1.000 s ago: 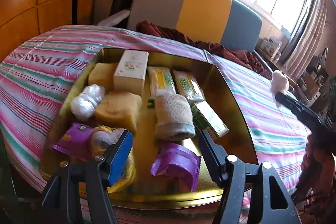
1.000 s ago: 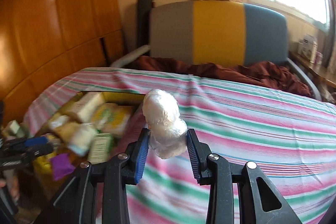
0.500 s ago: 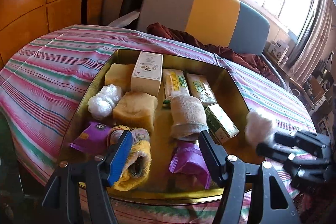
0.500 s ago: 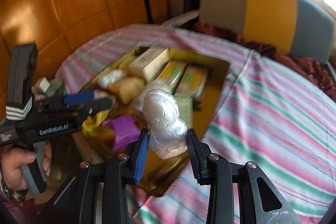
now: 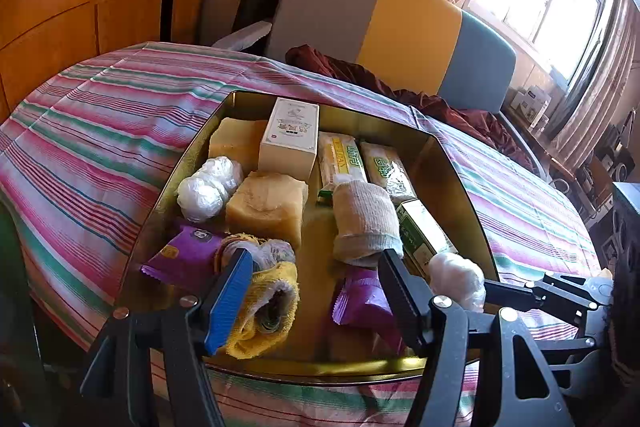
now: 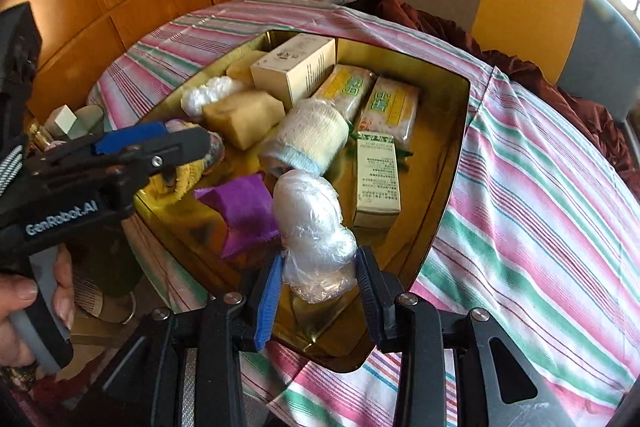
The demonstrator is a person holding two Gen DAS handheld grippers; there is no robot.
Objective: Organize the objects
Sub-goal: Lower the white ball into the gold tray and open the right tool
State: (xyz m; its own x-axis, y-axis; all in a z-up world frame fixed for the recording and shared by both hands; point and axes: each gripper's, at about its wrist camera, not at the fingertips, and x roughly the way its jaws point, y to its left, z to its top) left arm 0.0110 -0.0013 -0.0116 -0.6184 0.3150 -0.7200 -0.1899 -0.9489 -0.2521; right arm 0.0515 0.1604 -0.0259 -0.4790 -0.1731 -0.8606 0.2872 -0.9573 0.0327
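Overhanging tray rim (image 6: 460, 147): wrapped bundle (image 6: 316, 227), right hand-held gripper (image 6: 318, 283).

"GenRobot.AI" on left tool (image 6: 152, 143) body; package print unreadable.

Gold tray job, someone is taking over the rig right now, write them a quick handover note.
Right gripper: shut on the plastic-wrapped bundle, held over the gold tray near its front right corner.
Left gripper: open, holding nothing, over the tray's near edge.
Already in the tray: white box, another wrapped bundle, rolled sock, purple packets.
Left: set the bundle down, release.
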